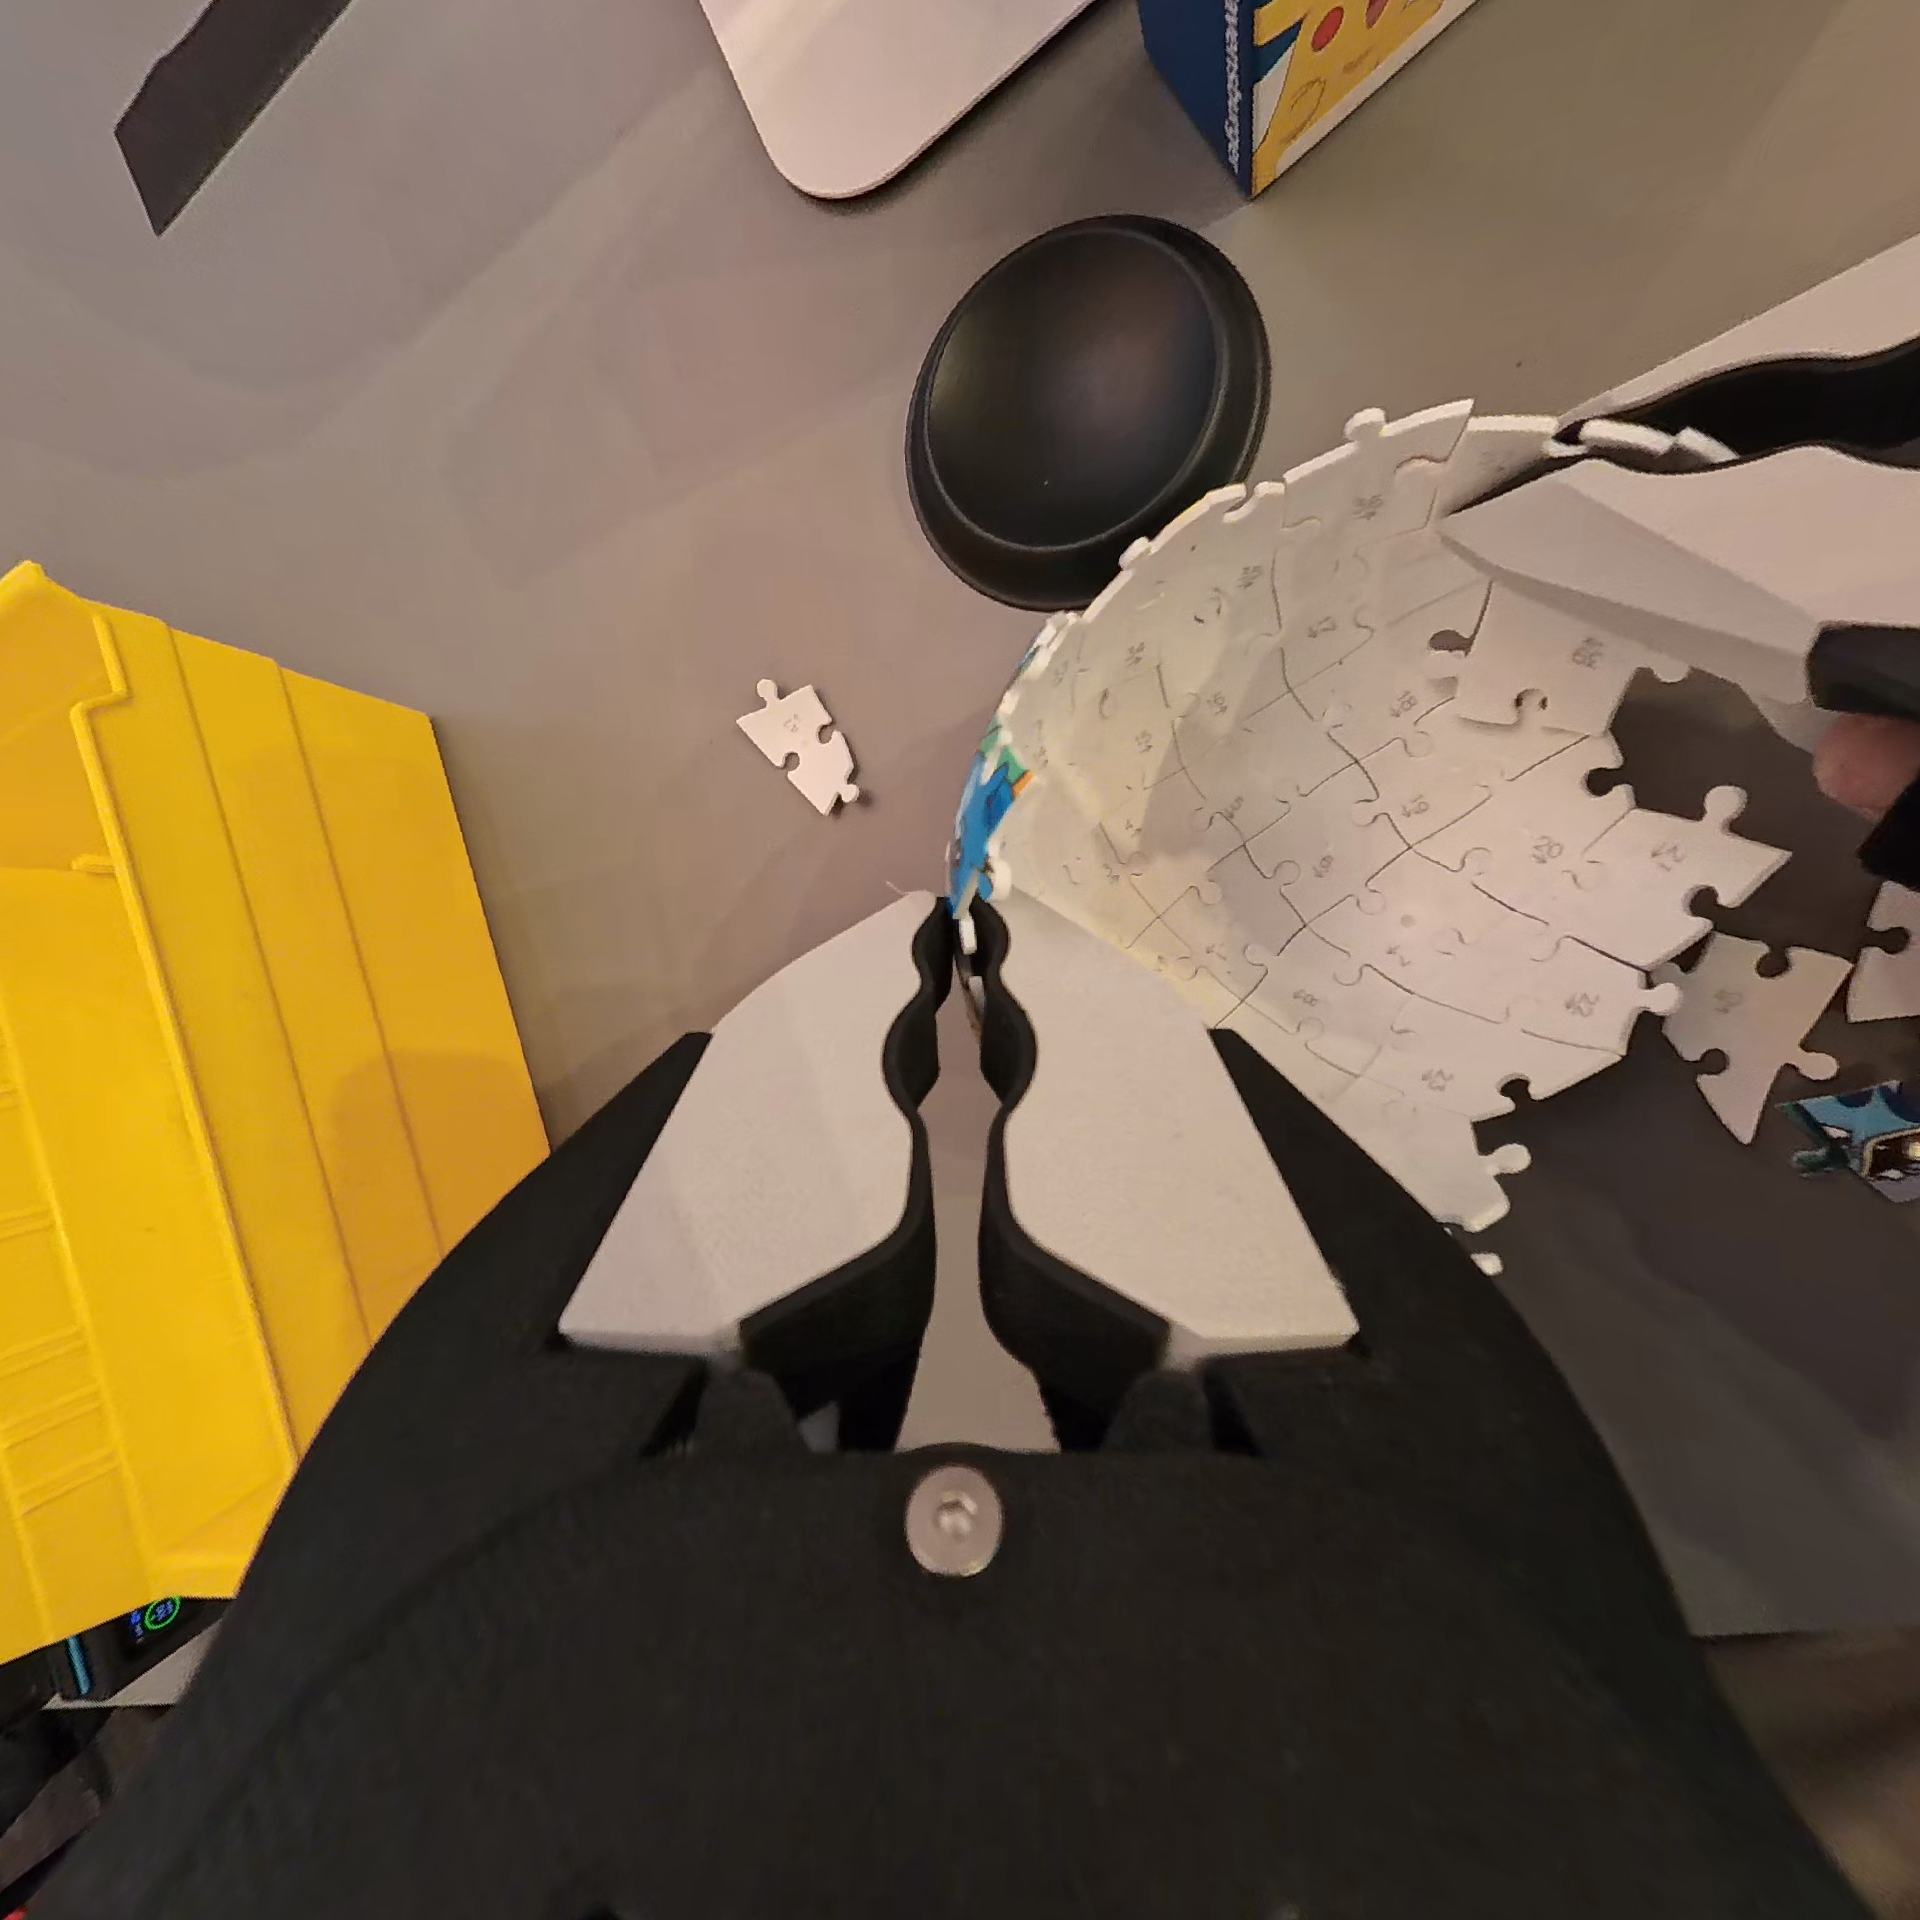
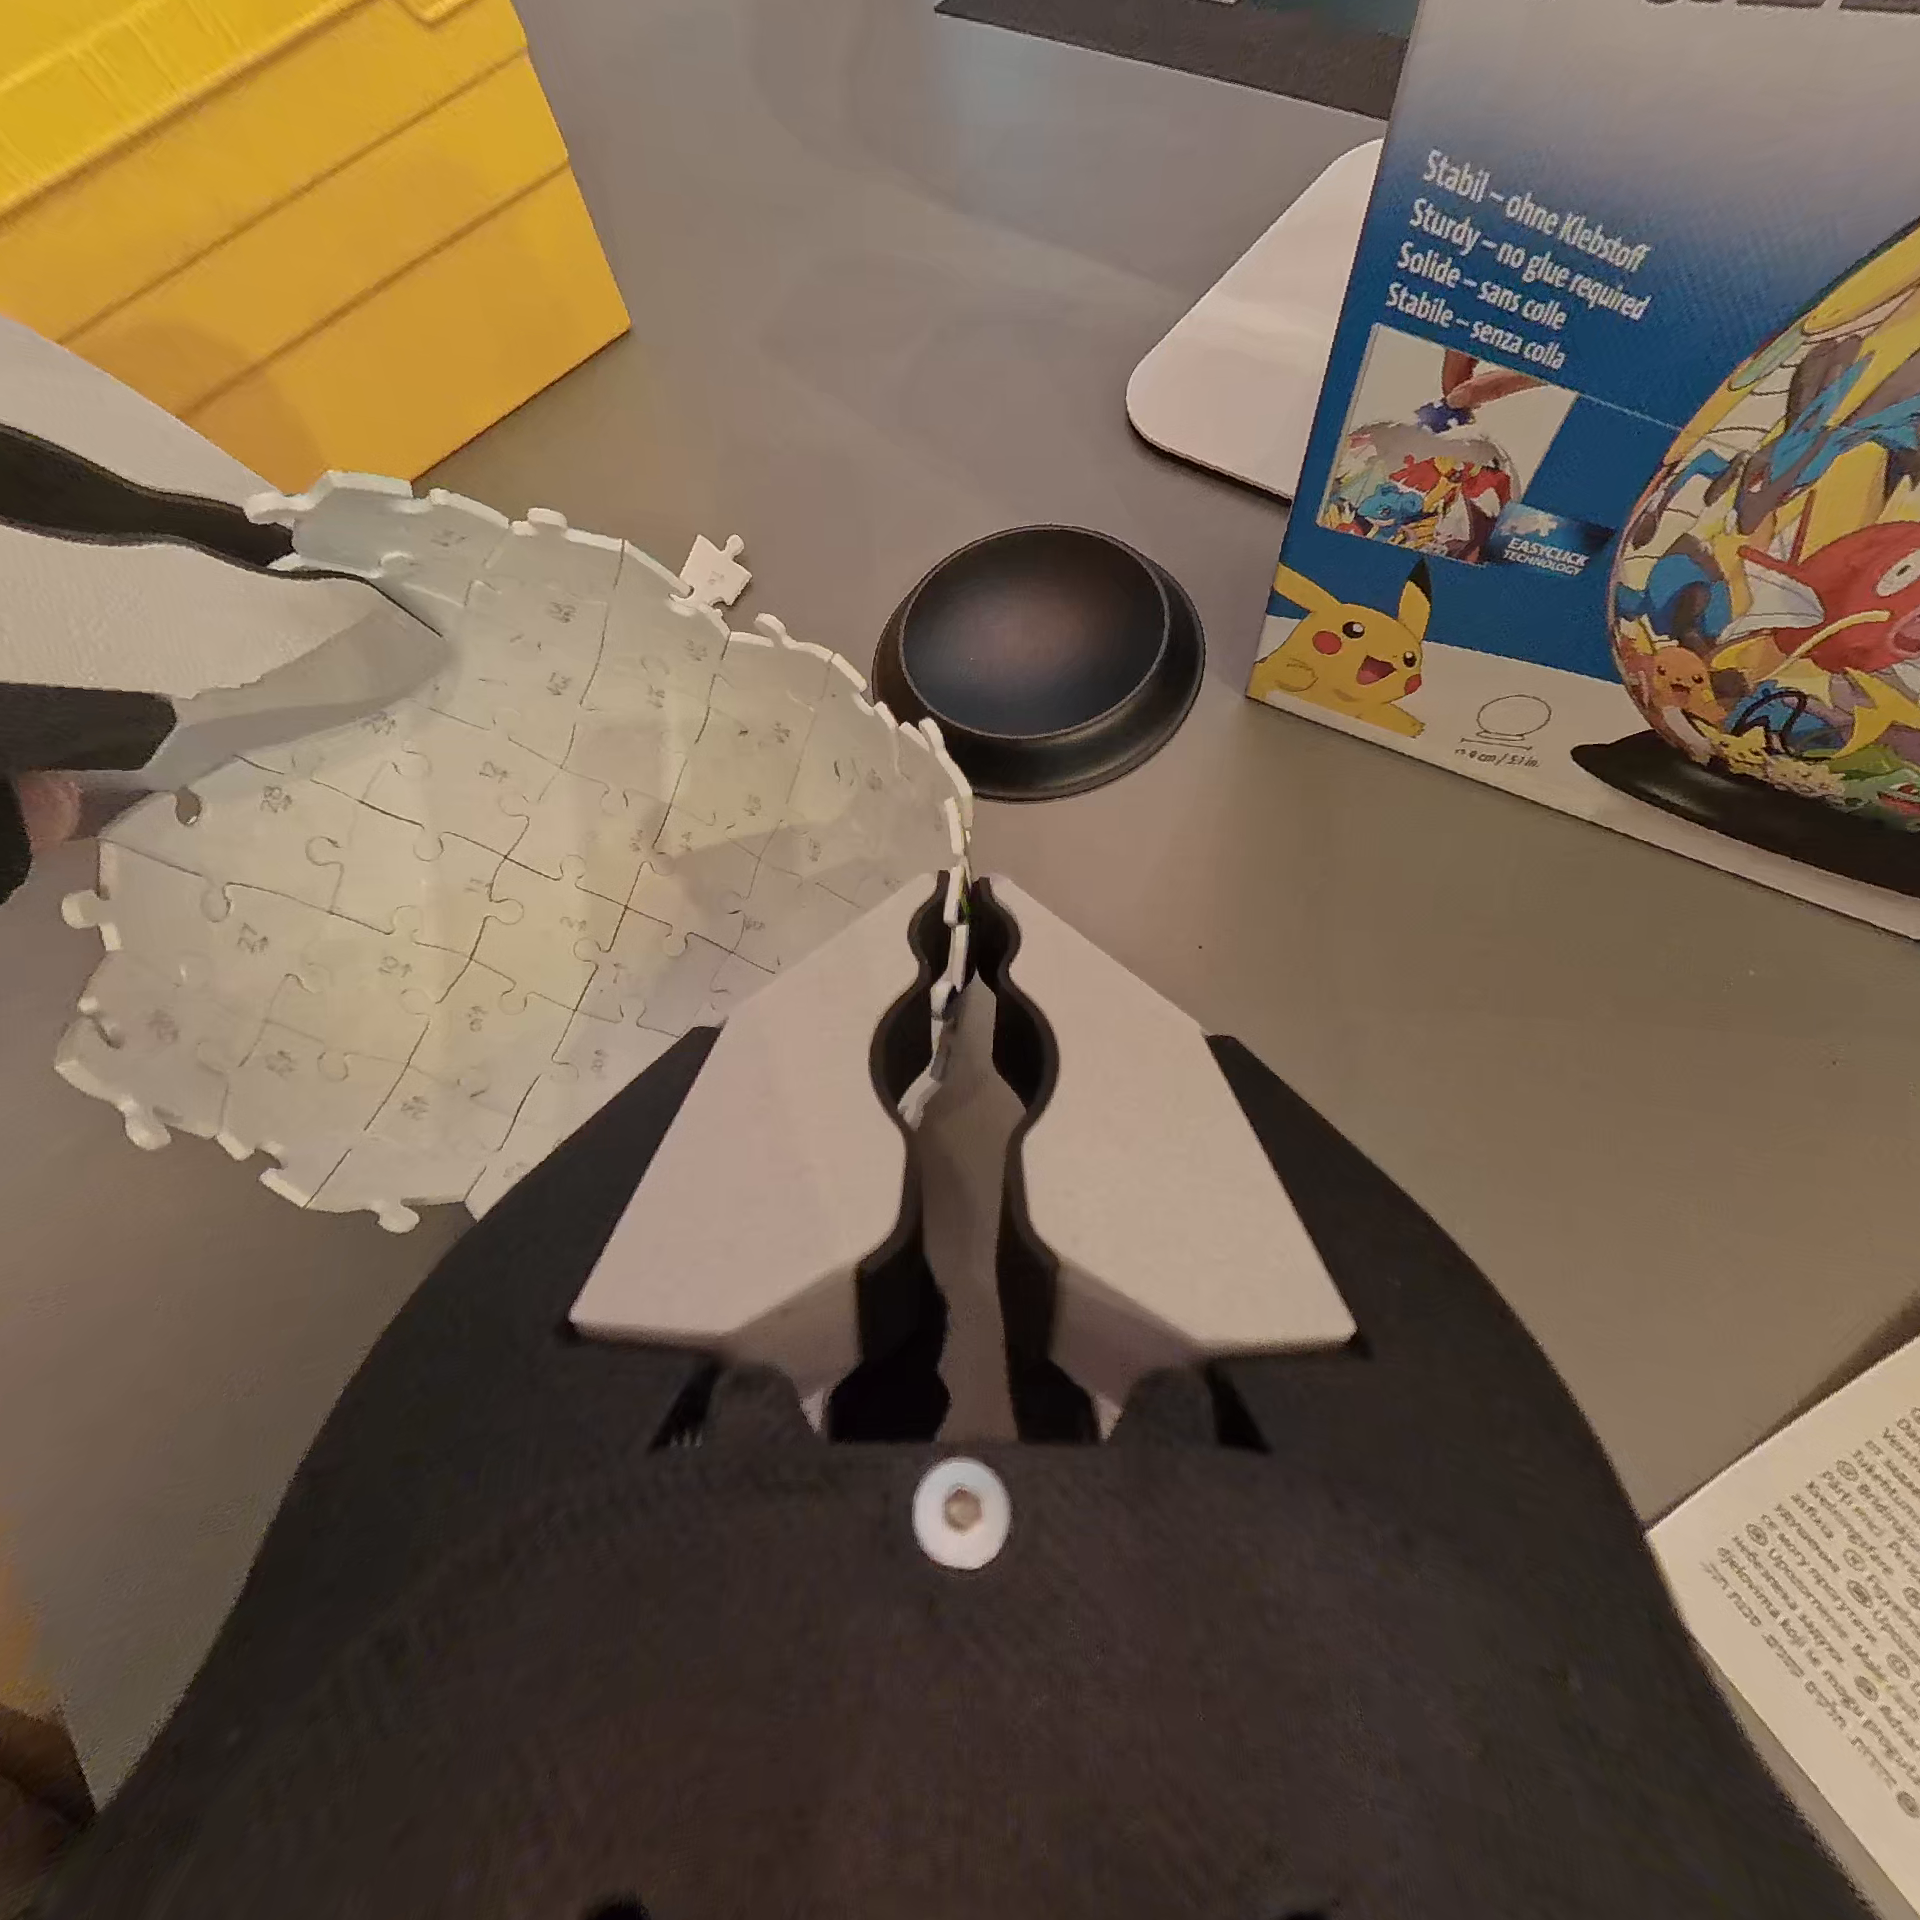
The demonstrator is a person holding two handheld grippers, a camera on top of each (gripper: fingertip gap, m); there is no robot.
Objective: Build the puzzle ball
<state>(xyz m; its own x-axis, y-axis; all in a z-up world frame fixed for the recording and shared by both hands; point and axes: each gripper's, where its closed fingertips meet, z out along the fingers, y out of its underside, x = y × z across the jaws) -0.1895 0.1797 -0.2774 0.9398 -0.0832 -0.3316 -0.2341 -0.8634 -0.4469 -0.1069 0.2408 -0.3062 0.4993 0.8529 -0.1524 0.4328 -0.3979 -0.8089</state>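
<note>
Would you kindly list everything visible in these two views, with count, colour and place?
Puzzle shell: one, white inside, held between both grippers.
Loose piece: one, white, on table beside shell.
More loose pieces: several, white and blue, right edge.
Stand: one, black, table centre.
Puzzle box: one, blue and yellow, right.
Bin: one, yellow, left.
Leaflet: one, white, lower right.
Table: grey.
Left gripper: shut on shell rim.
Right gripper: shut on opposite rim.
</note>
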